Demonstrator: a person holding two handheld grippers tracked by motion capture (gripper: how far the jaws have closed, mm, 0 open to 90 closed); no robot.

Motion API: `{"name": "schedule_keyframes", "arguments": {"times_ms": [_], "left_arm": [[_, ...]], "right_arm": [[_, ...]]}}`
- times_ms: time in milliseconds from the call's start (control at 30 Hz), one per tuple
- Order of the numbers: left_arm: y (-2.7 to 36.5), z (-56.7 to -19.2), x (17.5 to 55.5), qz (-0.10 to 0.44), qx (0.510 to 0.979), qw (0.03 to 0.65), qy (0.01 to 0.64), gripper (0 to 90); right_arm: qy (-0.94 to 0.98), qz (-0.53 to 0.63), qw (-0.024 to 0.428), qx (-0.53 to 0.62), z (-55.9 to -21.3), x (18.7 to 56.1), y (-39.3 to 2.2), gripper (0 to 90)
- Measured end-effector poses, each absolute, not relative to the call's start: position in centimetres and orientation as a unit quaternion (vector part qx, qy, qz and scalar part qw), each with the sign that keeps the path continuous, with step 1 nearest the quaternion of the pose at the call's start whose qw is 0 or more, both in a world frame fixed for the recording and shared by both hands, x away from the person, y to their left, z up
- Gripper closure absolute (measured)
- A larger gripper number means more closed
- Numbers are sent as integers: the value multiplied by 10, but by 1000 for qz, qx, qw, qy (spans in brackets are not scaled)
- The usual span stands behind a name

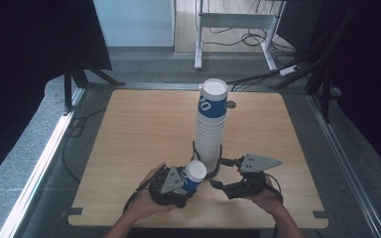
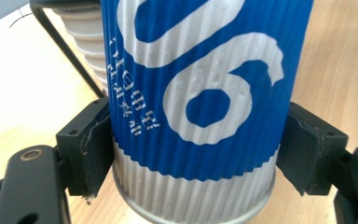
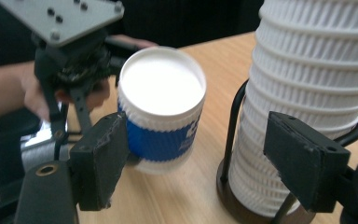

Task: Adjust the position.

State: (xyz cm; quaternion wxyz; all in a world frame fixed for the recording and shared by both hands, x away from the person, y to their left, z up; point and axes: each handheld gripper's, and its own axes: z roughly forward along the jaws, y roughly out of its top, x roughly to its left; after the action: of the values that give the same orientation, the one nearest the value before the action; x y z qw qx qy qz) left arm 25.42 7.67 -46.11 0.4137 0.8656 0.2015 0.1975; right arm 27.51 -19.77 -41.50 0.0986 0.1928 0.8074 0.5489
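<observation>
My left gripper (image 1: pixel 189 182) is shut on a blue and white ribbed paper cup (image 1: pixel 195 173), tilted, just above the table's near edge. In the left gripper view both pads (image 2: pixel 95 144) press the cup's (image 2: pixel 200 93) sides. A tall stack of the same cups (image 1: pixel 211 126) stands in a black wire holder (image 1: pixel 217 166) right beside it. My right gripper (image 1: pixel 222 172) stands open on the stack's right, at its foot. In the right gripper view its jaws (image 3: pixel 203 163) are apart, with the held cup (image 3: pixel 161 107) and the stack (image 3: pixel 312 79) beyond them and nothing gripped.
The wooden table (image 1: pixel 144 129) has bare room to the left and behind the stack. A small round fitting (image 1: pixel 229 104) sits near the far edge. Past the table are a metal desk frame (image 1: pixel 235 22), floor cables (image 1: pixel 250 39) and dark curtains at both sides.
</observation>
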Motion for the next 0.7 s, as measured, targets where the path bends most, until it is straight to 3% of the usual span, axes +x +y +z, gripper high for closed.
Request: {"name": "schedule_keyframes", "arguments": {"times_ms": [700], "left_arm": [[58, -458, 252, 242, 906, 316, 146, 202]], "right_arm": [[821, 535, 47, 196, -439, 284, -178, 159]]}}
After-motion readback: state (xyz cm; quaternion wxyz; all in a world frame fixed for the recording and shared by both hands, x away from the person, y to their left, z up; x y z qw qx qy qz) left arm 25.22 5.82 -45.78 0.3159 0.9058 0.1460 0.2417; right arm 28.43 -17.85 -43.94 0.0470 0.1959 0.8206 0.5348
